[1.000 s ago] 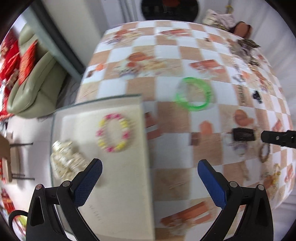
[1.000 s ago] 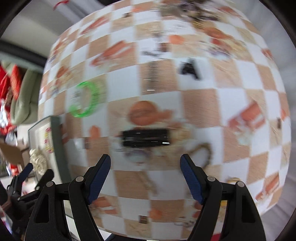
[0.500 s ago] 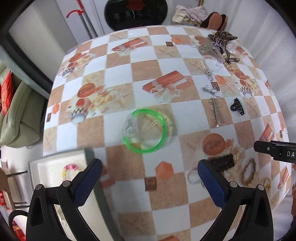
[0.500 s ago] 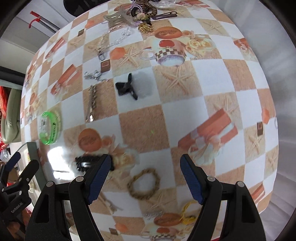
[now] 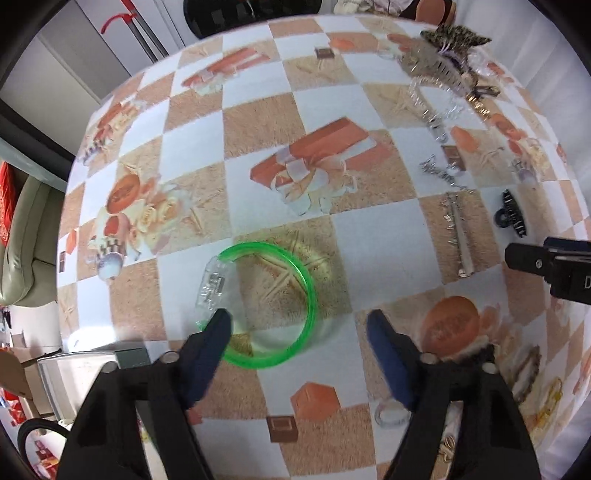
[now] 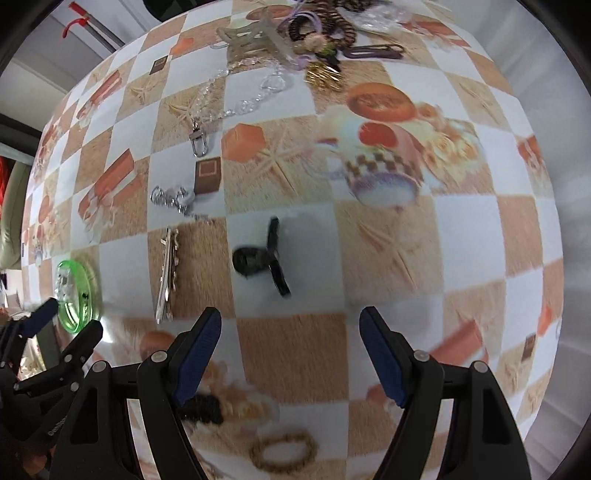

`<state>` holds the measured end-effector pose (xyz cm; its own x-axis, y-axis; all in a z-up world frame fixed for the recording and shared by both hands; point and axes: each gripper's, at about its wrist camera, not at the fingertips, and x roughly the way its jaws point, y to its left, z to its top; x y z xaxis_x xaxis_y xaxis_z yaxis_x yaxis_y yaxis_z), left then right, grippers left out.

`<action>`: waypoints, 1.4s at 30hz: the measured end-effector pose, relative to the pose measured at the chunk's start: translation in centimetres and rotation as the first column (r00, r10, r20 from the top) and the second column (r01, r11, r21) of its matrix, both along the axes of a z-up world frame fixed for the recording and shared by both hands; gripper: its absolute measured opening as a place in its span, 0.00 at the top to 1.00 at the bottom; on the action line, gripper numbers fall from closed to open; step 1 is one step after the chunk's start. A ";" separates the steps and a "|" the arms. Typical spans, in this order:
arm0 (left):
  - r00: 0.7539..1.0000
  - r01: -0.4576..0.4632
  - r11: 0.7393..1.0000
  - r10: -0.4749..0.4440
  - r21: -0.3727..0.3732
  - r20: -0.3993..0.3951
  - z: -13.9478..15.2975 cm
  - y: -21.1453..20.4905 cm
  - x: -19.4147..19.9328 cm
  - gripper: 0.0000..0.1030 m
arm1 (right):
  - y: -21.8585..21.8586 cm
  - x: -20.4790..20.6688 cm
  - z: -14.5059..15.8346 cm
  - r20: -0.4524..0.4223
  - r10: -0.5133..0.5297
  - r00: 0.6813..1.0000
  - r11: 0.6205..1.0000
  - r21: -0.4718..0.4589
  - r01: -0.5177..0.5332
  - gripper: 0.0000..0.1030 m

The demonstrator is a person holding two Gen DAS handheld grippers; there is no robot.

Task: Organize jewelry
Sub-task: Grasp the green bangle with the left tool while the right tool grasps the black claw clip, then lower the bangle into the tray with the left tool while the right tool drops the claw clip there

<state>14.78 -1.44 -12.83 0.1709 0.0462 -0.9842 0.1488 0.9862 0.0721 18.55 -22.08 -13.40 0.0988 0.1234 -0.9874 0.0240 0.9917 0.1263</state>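
Green translucent plastic, the bracelet lies flat on the checked tablecloth, a clear clasp block on its left side. The left gripper points straight down over it with its jaws closing: the left blue pad sits over the ring's near-left edge and the right pad stands off to its right, so most of the hoop is between them, not yet pinched. One silver bar clip and one black claw clip lie to the right. The right gripper also points down, fingers spread wide with nothing between them, hanging near that same black claw clip. One brown beaded bracelet lies nearer, and a tangled heap of hair ties and chains sits at the far edge; its pieces cannot be counted. No writing can be read whole.
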 end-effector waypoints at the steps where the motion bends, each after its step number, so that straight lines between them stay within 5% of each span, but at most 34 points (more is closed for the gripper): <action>1: 1.000 -0.009 1.000 0.009 -0.001 -0.006 -0.4 0.1 0.2 0.24 | 0.1 0.8 -0.2 0.002 0.002 1.000 1.000 -0.002 -0.002 0.24; 10: 0.999 -0.045 0.997 0.045 -0.063 -0.010 -0.8 0.9 0.9 0.28 | 2.6 4.1 -0.5 0.052 0.057 0.997 0.995 -0.085 -0.052 0.38; 15: 1.000 -0.015 0.996 0.015 -0.085 0.000 -0.4 -0.1 0.7 0.59 | 4.7 4.6 -0.4 0.076 0.086 0.993 0.992 -0.099 -0.078 0.73; 20: 1.000 -0.005 0.995 0.005 -0.102 -0.001 -0.1 -0.9 0.6 0.90 | 4.3 4.8 0.1 0.089 0.077 0.993 0.993 -0.098 -0.068 0.76; 33: 0.999 -0.027 0.986 0.035 -0.165 0.041 3.0 0.5 -3.1 0.90 | 1.0 1.3 2.8 0.097 0.036 0.995 0.999 0.017 -0.038 0.76; 42: 0.996 -0.036 0.983 0.051 -0.178 0.077 6.0 2.7 -7.3 0.90 | 2.6 -3.2 4.8 0.096 0.070 0.993 0.996 0.053 -0.075 0.76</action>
